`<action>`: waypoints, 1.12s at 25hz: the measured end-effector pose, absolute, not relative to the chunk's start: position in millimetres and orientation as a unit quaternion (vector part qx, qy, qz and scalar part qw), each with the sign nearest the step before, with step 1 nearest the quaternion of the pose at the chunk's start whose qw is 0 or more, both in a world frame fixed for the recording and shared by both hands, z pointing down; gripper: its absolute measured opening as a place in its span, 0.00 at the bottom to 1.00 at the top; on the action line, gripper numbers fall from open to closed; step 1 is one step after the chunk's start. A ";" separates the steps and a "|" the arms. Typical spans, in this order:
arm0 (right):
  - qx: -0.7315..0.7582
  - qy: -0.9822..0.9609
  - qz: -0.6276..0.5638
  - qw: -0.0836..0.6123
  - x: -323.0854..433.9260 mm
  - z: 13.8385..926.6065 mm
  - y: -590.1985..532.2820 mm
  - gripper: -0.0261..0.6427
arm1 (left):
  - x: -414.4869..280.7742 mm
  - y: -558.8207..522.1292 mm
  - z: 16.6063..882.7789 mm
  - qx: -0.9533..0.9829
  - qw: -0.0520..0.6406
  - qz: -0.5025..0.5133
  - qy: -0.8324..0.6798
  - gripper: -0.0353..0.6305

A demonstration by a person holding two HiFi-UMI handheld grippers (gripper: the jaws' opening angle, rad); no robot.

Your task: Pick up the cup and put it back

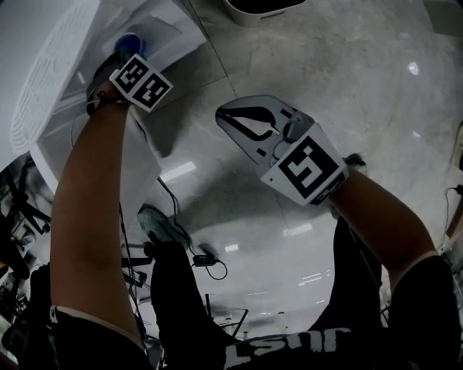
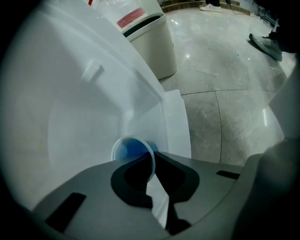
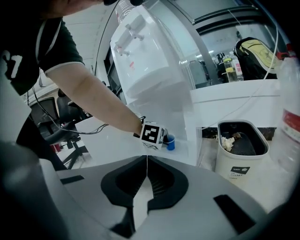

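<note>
The blue cup (image 2: 132, 151) is small, with a pale rim, and sits low in the recess of a white water dispenser (image 2: 70, 93). My left gripper (image 2: 153, 157) is shut on the cup's rim, with the mouth tipped towards the camera. In the head view the cup (image 1: 130, 45) shows just beyond the left gripper (image 1: 124, 59) at the upper left. From the right gripper view, the cup (image 3: 170, 142) is beside the left gripper's marker cube. My right gripper (image 3: 146, 157) is shut on nothing and hangs over the floor (image 1: 239, 119). Whether the cup rests on the ledge I cannot tell.
A white waste bin (image 3: 241, 145) with a dark insert stands right of the dispenser (image 3: 154, 70) on the grey stone floor (image 2: 225, 108). The bin (image 1: 260, 9) is at the top edge of the head view. Cables and chair legs lie near my feet (image 1: 166, 227).
</note>
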State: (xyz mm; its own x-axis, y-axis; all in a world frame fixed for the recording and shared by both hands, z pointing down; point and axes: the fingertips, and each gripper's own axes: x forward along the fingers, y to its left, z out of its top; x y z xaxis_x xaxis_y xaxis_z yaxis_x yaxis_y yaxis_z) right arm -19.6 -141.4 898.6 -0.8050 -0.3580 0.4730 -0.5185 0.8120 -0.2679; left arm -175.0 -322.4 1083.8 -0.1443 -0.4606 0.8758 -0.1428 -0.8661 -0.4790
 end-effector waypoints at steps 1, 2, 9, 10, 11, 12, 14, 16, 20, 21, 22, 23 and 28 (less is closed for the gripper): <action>0.235 -0.930 0.197 0.205 -19.2 899.4 -141.9 0.09 | -174.8 -323.6 1085.5 -0.645 0.112 -0.720 0.231 0.08; 0.234 -0.930 0.197 0.204 -19.0 900.1 -142.4 0.09 | -174.3 -324.4 1087.4 -0.645 0.111 -0.720 0.229 0.08; 0.236 -0.930 0.201 0.199 -24.2 896.2 -143.7 0.09 | -170.1 -325.7 1085.5 -0.657 0.103 -0.706 0.246 0.29; 0.236 -0.930 0.200 0.200 -25.0 894.5 -142.9 0.09 | -170.6 -326.4 1082.7 -0.657 0.102 -0.703 0.254 0.32; 0.236 -0.930 0.199 0.200 -25.5 893.1 -142.4 0.09 | -171.0 -326.9 1080.0 -0.657 0.100 -0.699 0.262 0.35; 0.236 -0.930 0.197 0.200 -25.8 891.9 -142.3 0.09 | -171.4 -327.5 1077.5 -0.658 0.099 -0.696 0.269 0.38; 0.235 -0.931 0.195 0.200 -26.0 890.0 -143.6 0.09 | -172.7 -329.5 1072.8 -0.658 0.102 -0.690 0.283 0.45; 0.236 -0.932 0.191 0.201 -25.6 888.2 -145.6 0.09 | -173.8 -331.8 1067.2 -0.660 0.106 -0.683 0.296 0.47; 0.239 -0.932 0.185 0.201 -25.0 883.4 -147.3 0.09 | -174.1 -329.7 1054.9 -0.669 0.105 -0.665 0.315 0.48; 0.242 -0.931 0.189 0.199 -24.8 881.9 -146.9 0.09 | -171.6 -327.5 1050.5 -0.675 0.103 -0.658 0.317 0.48; 0.245 -0.929 0.192 0.198 -23.8 880.5 -146.1 0.09 | -167.9 -324.7 1045.1 -0.682 0.102 -0.651 0.318 0.48; 0.248 -0.928 0.192 0.200 -22.0 878.9 -145.4 0.09 | -164.6 -321.6 1039.3 -0.688 0.103 -0.644 0.319 0.48; 0.266 -0.921 0.189 0.212 -7.8 860.4 -145.0 0.09 | -154.7 -300.0 1006.6 -0.705 0.090 -0.616 0.340 0.48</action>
